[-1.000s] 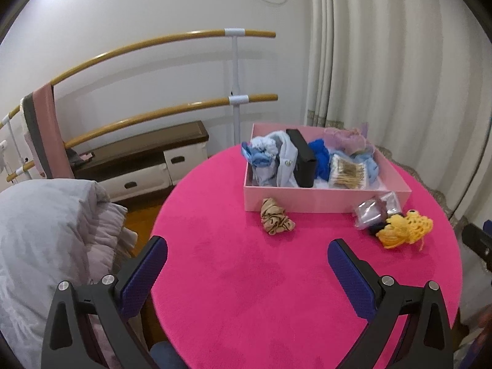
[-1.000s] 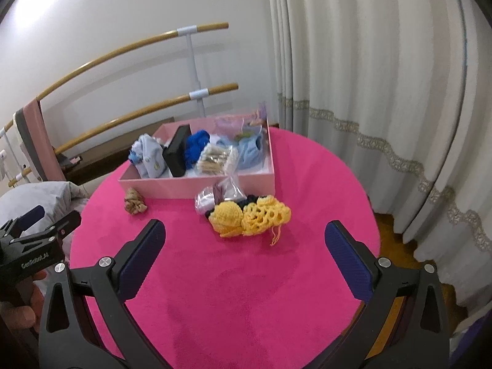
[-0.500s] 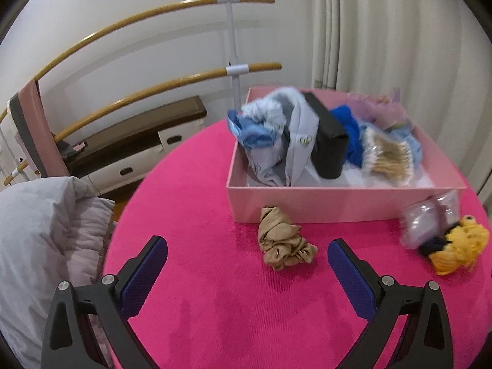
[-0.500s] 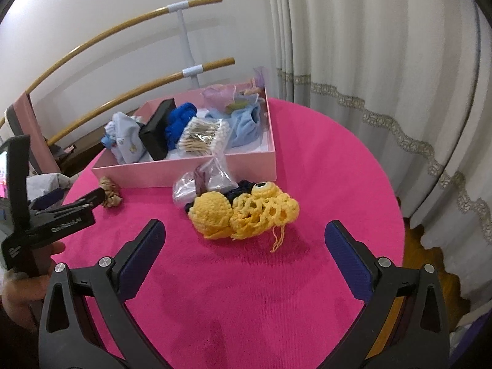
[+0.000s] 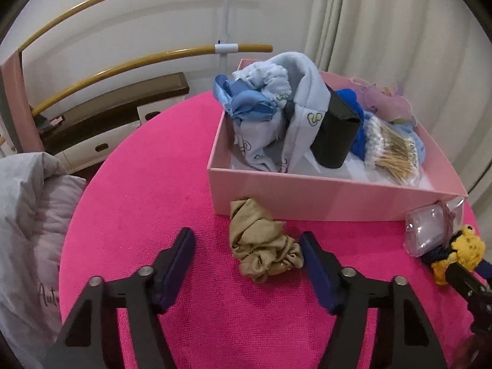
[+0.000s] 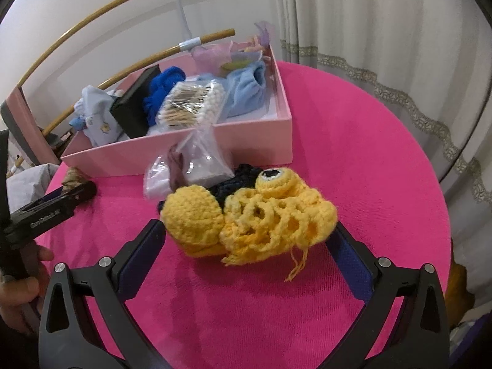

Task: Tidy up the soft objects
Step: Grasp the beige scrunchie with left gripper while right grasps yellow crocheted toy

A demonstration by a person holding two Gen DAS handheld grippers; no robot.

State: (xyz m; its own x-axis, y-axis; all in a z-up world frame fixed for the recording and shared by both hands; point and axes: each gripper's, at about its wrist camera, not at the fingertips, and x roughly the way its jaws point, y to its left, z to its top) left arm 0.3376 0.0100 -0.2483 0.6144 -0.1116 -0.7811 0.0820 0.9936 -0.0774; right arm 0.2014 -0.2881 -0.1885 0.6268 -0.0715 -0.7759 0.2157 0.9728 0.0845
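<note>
A crumpled beige cloth lies on the pink round table just in front of the pink box. My left gripper is open, its fingers on either side of the beige cloth, the right finger touching it. A yellow crochet toy lies on the table with a dark piece and a clear plastic bag behind it. My right gripper is open around the yellow toy. The yellow toy also shows in the left wrist view.
The pink box holds light blue clothes, a black case, a blue item and a pack of cotton swabs. A grey quilt lies left of the table. Curtains hang at the right.
Both grippers have moved forward and down. The left one now straddles the beige cloth and has narrowed. The right one now straddles the yellow toy.
</note>
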